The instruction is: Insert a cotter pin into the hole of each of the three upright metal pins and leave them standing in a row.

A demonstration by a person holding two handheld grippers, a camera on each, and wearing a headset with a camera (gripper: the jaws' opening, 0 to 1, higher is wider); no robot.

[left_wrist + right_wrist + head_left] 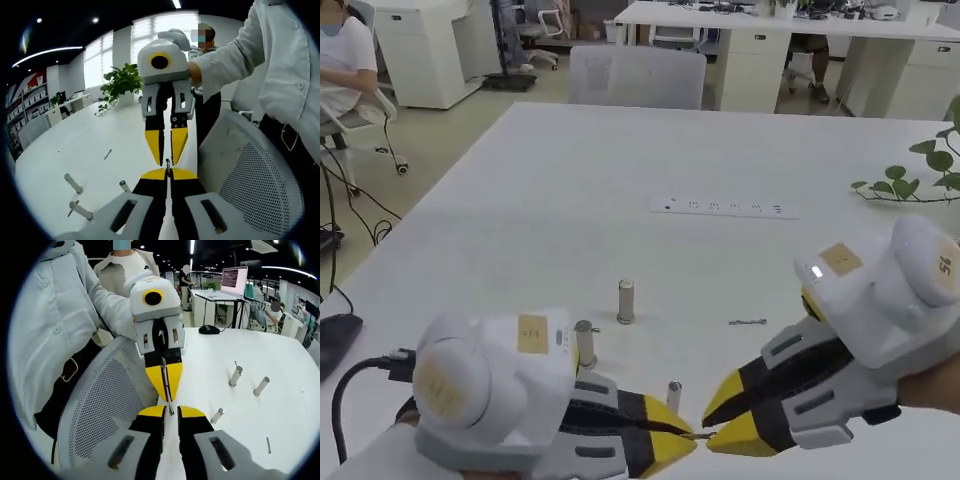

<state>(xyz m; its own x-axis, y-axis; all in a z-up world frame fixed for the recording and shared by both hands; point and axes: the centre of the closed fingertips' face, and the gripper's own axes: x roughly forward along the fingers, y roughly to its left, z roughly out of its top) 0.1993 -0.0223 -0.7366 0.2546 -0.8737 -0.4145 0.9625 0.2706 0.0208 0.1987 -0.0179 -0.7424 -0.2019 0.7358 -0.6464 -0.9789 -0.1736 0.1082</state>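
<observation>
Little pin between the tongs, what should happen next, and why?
Probably close the right tongs on the little pin. The left tongs are shut on it, its free end sits between the right tongs' slightly parted tips, and the nearest post looks bare.

Metal pins (pixel 625 301) block ahead; table (pixel 620 160) beyond lies open.

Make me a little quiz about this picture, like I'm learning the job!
1. How many metal pins stand upright on the table?
2. True or false: the left gripper has its jaws wide open.
3. What lies flat on the table? A: a spoon. B: a loose cotter pin. C: a coin.
Key: 1: three. 2: false, shut on a second cotter pin. 3: B.
</observation>
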